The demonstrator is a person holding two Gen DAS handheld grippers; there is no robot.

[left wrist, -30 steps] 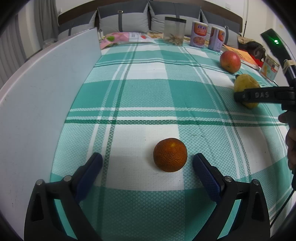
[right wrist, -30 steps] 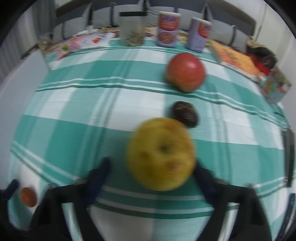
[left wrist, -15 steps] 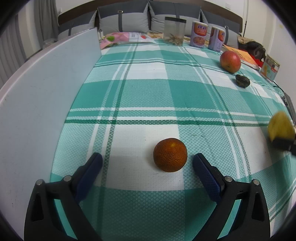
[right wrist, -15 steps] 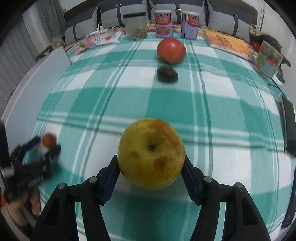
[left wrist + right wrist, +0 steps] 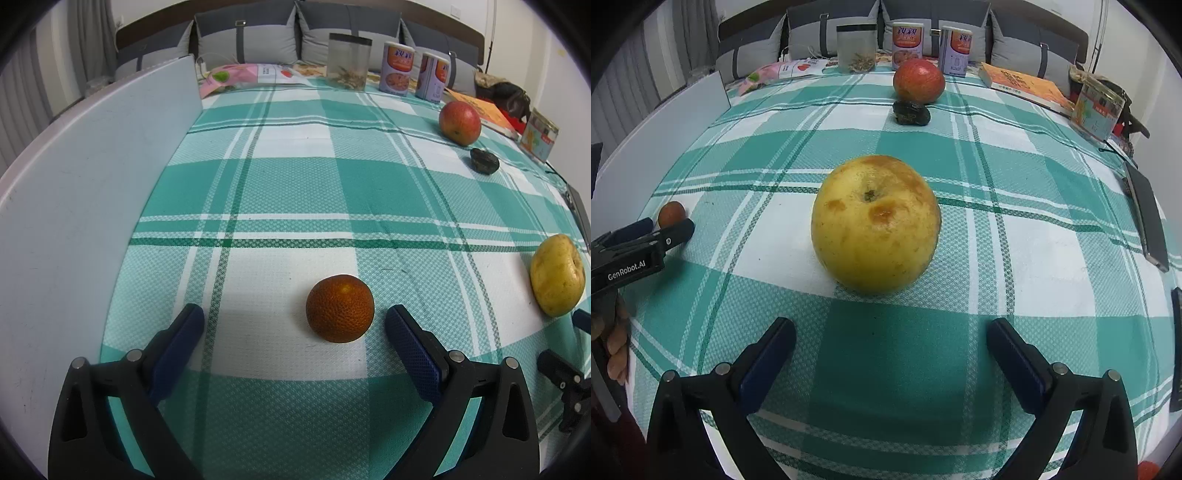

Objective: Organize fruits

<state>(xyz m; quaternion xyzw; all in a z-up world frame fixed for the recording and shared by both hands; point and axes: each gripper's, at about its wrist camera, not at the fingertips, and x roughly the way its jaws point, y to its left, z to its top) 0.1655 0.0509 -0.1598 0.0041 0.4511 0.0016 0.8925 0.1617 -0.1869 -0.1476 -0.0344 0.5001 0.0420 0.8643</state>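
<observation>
The right tongs (image 5: 891,363) are standing open behind the yellow apple (image 5: 875,223) at 12 o'clock; the left tongs (image 5: 294,341) are gaping around the orange (image 5: 340,308) — probably the apple is just placed, and next the dark fruit (image 5: 911,113) is needing a reach.

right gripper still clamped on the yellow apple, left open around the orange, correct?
Not quite. The right gripper is open: the right wrist view shows the yellow apple resting on the tablecloth ahead of the spread fingers, untouched. The left gripper is open around the orange, as you said.
</observation>
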